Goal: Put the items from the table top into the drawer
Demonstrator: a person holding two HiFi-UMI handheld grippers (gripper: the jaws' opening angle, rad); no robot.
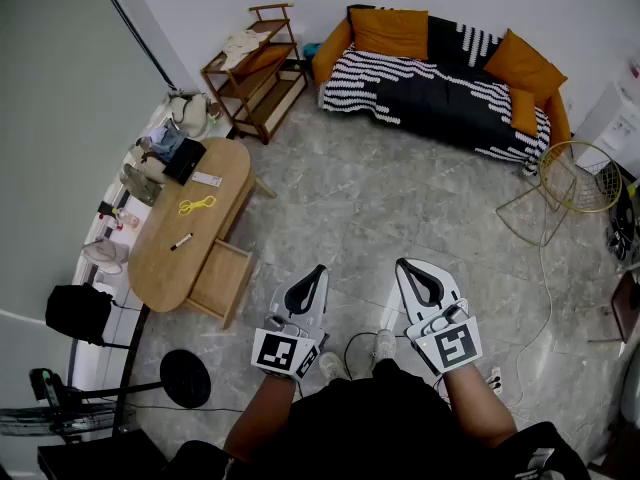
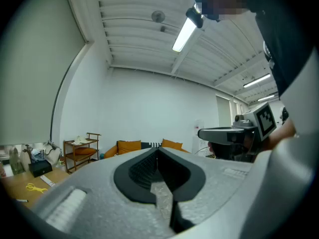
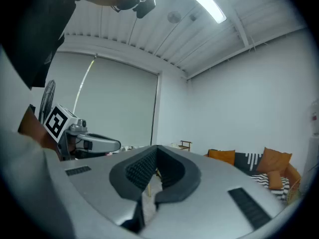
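**Items on tabletop, both grippers closed and empty**

Yellow item, marker and remote lie on the tabletop. The open drawer is at the tabletop's 5 o'clock edge. All are well apart from the left gripper, at its 10 o'clock. The right gripper is beside the left one. Both pairs of jaws are pressed together, holding nothing.

Black top is being worn. Silver-grey shells and black ribbed pads are being shown on left gripper and right gripper; a white cube with black square markers is being carried behind each.
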